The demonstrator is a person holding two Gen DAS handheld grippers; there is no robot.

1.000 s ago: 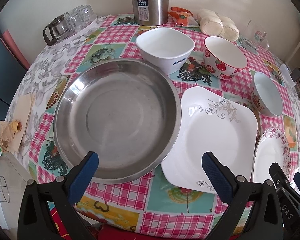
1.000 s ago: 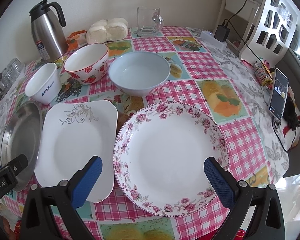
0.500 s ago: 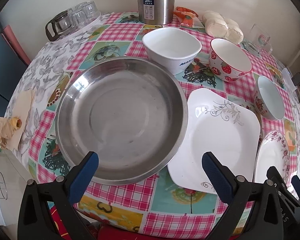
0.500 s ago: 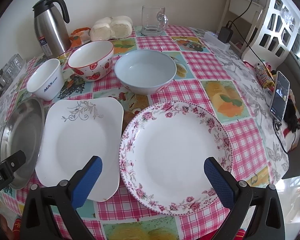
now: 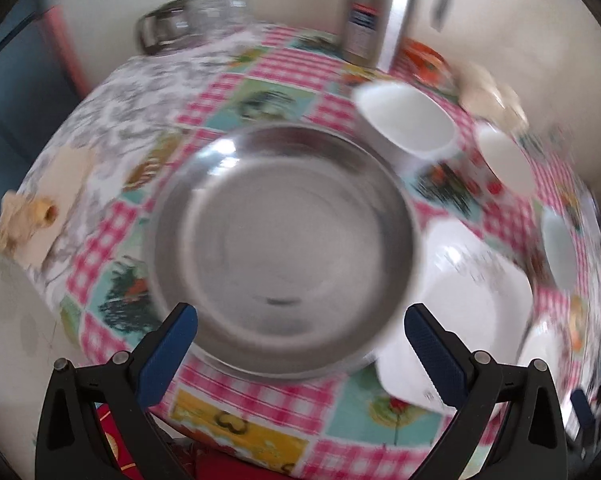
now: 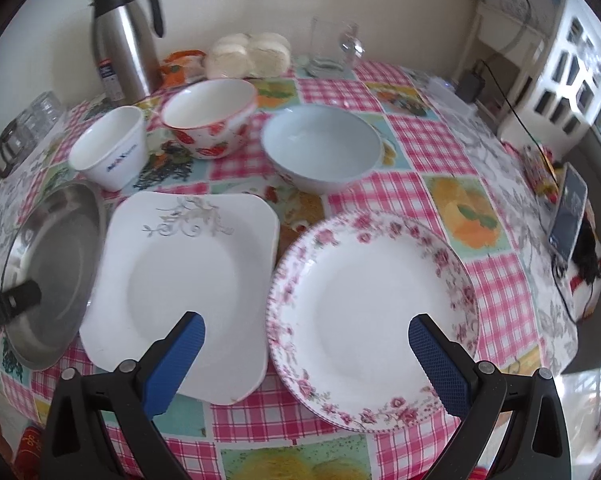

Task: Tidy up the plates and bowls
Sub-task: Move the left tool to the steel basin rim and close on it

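1. Left gripper: jaws spread wide, nothing between them; it hovers over the near rim of the steel pan. This view is blurred.
2. Right gripper: jaws spread wide and empty, above the gap between the square plate and the flowered plate.
3. Steel pan: sits at the left end of the desk, which is covered by a pink checked cloth. Its right edge appears to lie over the left edge of the square plate.
4. Square plate: white with a grey scroll pattern, lying flat just beside the flowered plate; whether the two rims touch cannot be told.
5. Flowered plate: round, with a pink rose border, lying flat near the front edge of the desk.
6. White bowl: upright behind the steel pan, with blue lettering on its side.
7. Strawberry bowl: upright, just to the right of the white bowl.
8. Pale blue bowl: upright behind the flowered plate, apart from the strawberry bowl.
9. Steel jug: stands at the back left, near the wall.
10. Glass mug: stands at the back, right of the buns.
11. Phone: lies at the right edge of the desk.
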